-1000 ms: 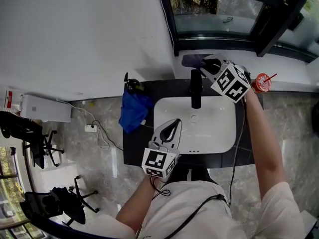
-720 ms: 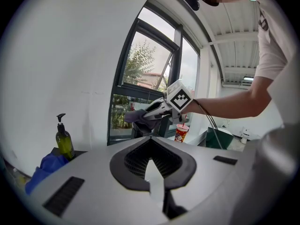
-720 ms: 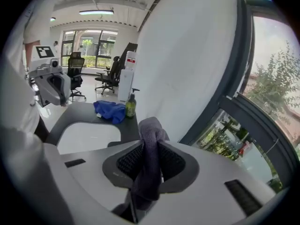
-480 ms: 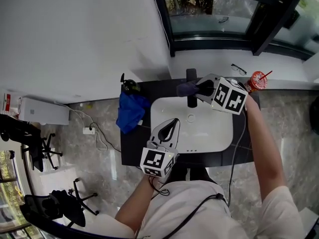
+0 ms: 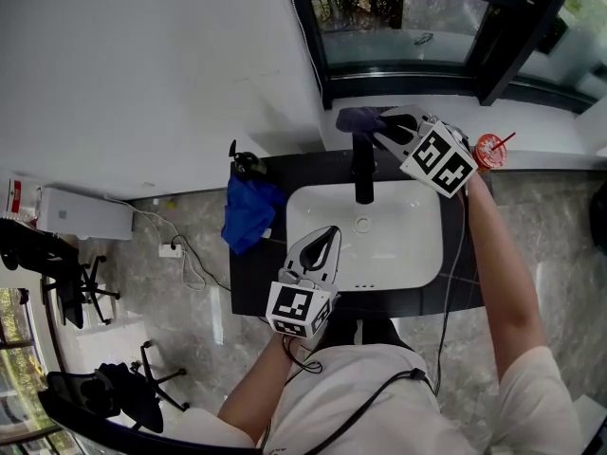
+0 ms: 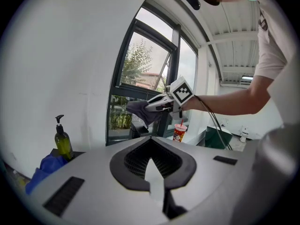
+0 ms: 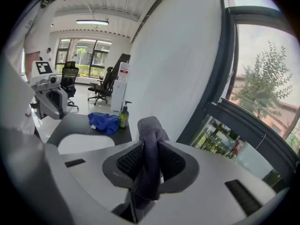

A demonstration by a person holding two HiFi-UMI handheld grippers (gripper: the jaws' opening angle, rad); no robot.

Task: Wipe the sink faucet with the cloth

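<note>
In the head view, the right claw (image 5: 381, 127) holds the dark cloth (image 5: 354, 118) at the back end of the black faucet (image 5: 363, 173), behind the white sink (image 5: 308, 207). The left claw (image 5: 334, 233) hangs over the sink's near-left rim.

In the left gripper view, its jaws are pressed together, with nothing between them.

In the right gripper view, the jaws are clenched on the cloth (image 7: 149, 139), which bunches above them.

White wall (image 5: 142, 64) fills left side. Grey marble floor (image 5: 180, 320) below, black office chairs (image 5: 71, 278) at left edge. Dark counter (image 5: 251, 287) against wall. Black-framed window (image 5: 417, 31) up top, trees (image 7: 262, 83) outside, daylight in. Ceiling strip light (image 7: 91, 22) on over open office.
</note>
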